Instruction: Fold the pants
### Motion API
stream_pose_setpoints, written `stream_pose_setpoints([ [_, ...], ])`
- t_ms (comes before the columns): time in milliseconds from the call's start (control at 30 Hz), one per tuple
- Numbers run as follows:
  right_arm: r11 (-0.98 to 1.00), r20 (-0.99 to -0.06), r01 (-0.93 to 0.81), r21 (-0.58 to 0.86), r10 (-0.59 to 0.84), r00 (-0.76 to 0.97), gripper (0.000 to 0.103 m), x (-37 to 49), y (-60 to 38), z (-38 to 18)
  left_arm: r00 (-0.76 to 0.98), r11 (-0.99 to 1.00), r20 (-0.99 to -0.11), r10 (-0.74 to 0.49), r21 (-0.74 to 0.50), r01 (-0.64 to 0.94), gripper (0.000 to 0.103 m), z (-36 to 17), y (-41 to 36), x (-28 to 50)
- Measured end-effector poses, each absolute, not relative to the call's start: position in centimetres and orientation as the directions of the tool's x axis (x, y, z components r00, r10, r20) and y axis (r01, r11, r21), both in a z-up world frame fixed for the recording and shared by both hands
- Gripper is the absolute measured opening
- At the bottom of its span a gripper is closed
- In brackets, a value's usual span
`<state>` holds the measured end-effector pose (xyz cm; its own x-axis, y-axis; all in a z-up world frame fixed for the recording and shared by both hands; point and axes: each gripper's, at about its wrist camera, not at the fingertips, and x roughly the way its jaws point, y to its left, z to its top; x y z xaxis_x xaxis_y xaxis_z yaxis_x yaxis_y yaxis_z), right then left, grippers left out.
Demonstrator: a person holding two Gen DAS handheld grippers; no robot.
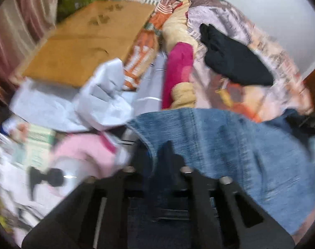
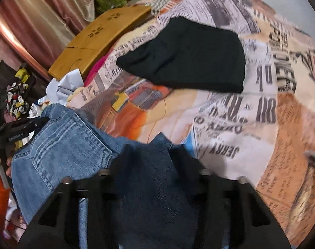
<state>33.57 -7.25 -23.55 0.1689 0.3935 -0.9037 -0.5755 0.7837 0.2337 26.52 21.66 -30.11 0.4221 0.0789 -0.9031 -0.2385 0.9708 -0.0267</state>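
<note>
The left hand-held gripper point(image 1: 160, 159) is closed on an edge of the blue jeans point(image 1: 230, 145), and the right hand-held gripper point(image 2: 155, 166) also grips denim between its narrow jaws. Probably the jeans are held at two points so they hang spread over the bed point(image 2: 251, 114), ready to be laid down and folded. Only the right view shows the back pocket point(image 2: 70, 143) of the jeans and the folded black garment point(image 2: 188, 56) far ahead. The left view, though blurred, shows white and pink clothes point(image 1: 84, 151) to the left of its gripper.
</note>
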Motion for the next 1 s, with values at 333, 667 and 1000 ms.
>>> stream_pose_setpoints([
  [333, 0.767, -0.829, -0.633, 0.11, 0.421, 0.367, 0.015, 30.8, -7.5, -19.5, 0.486, 0.95, -0.83, 0.273, 0.151, -0.274, 0.005, -28.1, 21.7, 24.7],
  [667, 0.802, -0.841, -0.597, 0.019, 0.336, 0.424, 0.017, 29.9, -8.2, -18.3, 0.405, 0.955, -0.871, 0.277, 0.201, -0.219, 0.024, -29.5, 21.1, 23.9],
  [1000, 0.795, -0.816, -0.604, 0.056, 0.385, 0.431, 0.041, 25.5, -12.5, -15.3, 0.435, 0.941, -0.9, 0.02, -0.13, -0.312, 0.077, -24.8, 23.3, 19.4],
])
